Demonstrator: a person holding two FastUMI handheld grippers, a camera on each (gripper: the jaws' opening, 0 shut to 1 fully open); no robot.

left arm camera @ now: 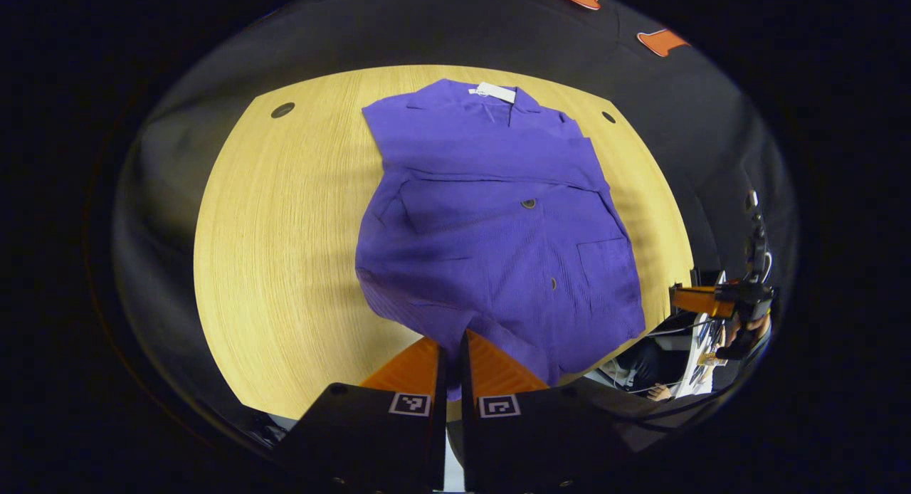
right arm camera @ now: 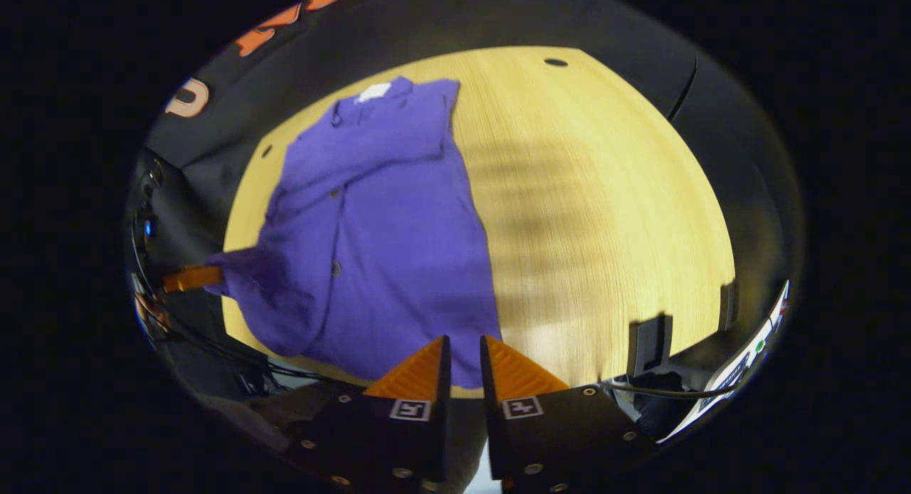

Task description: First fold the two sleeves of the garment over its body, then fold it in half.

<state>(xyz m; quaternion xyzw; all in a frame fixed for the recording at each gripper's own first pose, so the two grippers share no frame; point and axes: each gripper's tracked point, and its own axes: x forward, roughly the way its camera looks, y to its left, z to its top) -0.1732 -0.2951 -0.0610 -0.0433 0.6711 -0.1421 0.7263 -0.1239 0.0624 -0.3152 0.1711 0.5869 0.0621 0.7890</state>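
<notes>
Left gripper view showed the purple shirt (left arm camera: 498,223) spread flat across the middle of the wooden table (left arm camera: 285,252), collar and white neck label (left arm camera: 496,92) at twelve o'clock, hem toward six. Both sleeves lay folded across the chest as overlapping bands, and two buttons and a chest pocket (left arm camera: 605,266) showed on the front. The hem corner nearest the camera ran down into the left gripper (left arm camera: 453,348) at six o'clock, whose two fingers stood almost together with purple cloth in the slim gap between them, pinching the shirt. At four o'clock, past the table edge, the right gripper (left arm camera: 683,298) showed small, with a hand (left arm camera: 744,334) behind it.

Right gripper view had the shirt (right arm camera: 384,245) on the left half of the table (right arm camera: 605,216), collar at eleven o'clock. The lower corner at nine o'clock was lifted and drawn out to a point at the far gripper's fingers (right arm camera: 192,277). The right gripper (right arm camera: 464,355) at six o'clock had its fingers narrowly apart over the hem edge; whether they gripped the cloth I could not tell.

Black cloth (left arm camera: 441,31) walled the booth behind the table, and round holes (left arm camera: 282,110) marked the tabletop's far corners
</notes>
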